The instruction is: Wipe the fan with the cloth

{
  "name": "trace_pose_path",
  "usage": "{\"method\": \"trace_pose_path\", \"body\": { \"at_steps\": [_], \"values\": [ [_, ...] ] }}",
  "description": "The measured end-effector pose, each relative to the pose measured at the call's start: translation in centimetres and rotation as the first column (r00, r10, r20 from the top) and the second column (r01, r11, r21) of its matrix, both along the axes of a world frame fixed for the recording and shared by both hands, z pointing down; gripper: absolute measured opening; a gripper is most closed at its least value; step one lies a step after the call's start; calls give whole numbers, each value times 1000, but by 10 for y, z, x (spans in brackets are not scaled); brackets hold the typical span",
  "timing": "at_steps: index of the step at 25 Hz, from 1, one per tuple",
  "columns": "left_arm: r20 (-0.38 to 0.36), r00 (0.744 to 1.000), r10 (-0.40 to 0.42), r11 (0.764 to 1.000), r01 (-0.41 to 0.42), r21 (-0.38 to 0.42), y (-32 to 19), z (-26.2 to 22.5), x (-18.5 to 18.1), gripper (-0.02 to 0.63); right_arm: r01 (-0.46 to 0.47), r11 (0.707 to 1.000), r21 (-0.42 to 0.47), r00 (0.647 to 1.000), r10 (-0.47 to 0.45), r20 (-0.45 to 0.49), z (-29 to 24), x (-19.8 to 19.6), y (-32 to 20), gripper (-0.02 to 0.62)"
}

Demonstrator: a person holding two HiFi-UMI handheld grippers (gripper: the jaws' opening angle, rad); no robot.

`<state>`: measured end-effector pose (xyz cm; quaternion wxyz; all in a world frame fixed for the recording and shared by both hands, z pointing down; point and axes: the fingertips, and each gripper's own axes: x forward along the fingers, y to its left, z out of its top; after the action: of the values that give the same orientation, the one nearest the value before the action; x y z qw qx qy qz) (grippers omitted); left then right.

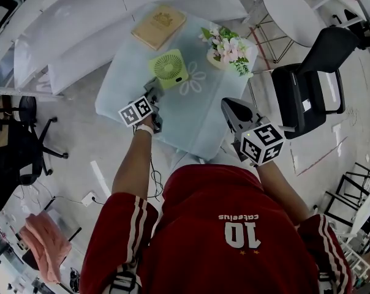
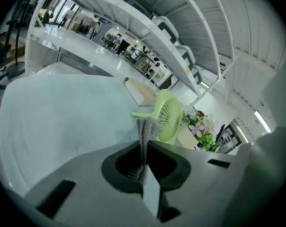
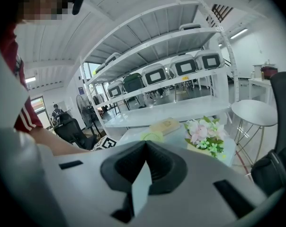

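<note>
A small light-green fan [image 1: 168,68] stands on the pale table [image 1: 197,124], its grille facing me; it also shows in the left gripper view as the fan [image 2: 169,117] and, small, in the right gripper view as the fan [image 3: 151,136]. My left gripper [image 1: 153,94] hovers just in front of the fan and is shut on a grey knitted cloth [image 2: 144,136], which sticks up between the jaws. My right gripper [image 1: 233,110] is held over the table's right front part, shut, with nothing in it.
A tan book [image 1: 158,27] lies at the table's far side. A flower pot [image 1: 228,49] stands right of the fan. A black chair [image 1: 310,84] and a round white table [image 1: 292,11] are to the right; white shelving [image 1: 81,23] runs behind.
</note>
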<state>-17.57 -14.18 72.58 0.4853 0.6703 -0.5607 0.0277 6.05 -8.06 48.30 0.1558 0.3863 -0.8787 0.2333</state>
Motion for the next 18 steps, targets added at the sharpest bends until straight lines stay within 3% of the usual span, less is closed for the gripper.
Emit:
{"method": "trace_pose_path", "body": {
  "at_steps": [18],
  "values": [
    [-1,999,-33,999,33,-7,7,-1,-12,26,-1,1000,18,1000,1,12,-9,-5,-2,3]
  ]
}}
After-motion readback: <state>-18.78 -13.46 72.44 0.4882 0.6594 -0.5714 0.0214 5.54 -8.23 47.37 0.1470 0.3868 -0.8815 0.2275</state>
